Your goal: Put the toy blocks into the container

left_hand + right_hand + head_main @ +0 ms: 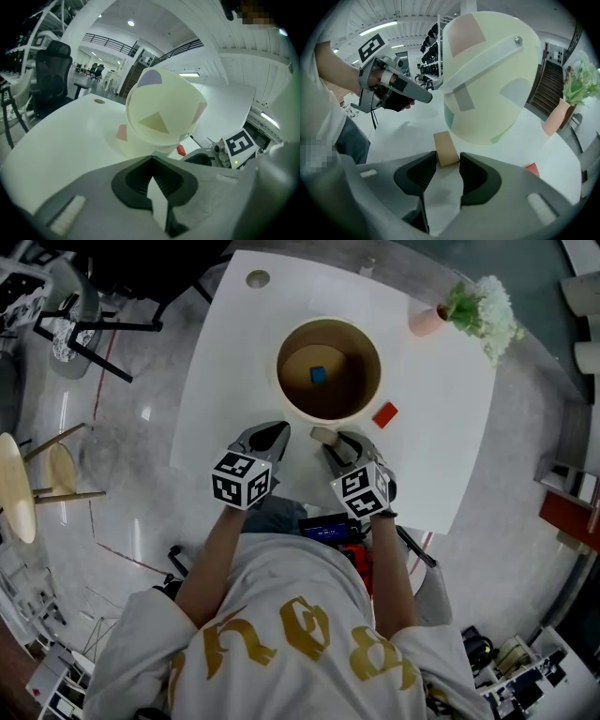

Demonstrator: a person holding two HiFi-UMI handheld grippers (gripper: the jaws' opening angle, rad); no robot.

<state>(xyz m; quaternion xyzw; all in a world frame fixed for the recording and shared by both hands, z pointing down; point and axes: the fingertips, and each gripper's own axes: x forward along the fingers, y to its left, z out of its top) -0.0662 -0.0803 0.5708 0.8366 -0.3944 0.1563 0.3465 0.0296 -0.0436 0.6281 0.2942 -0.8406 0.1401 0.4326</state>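
A pale round container (281, 381) stands mid-table with a blue block (319, 374) inside it. A red block (384, 414) lies on the table at the container's right. A tan block (323, 436) lies just in front of the container. My right gripper (339, 444) has its jaws closed against the sides of the tan block's (446, 147) near end, and the block rests on the table. In its own view the right gripper (447, 161) faces the container (487, 79). My left gripper (278, 434) is shut and empty, its tips (151, 157) meeting just short of the container (161, 115).
A pink vase with a plant (469, 310) stands at the table's far right. A small round disc (257, 278) lies at the far left corner. The table's near edge (281, 486) runs under my wrists. A chair (66, 306) and a wooden stool (28, 474) stand on the floor at left.
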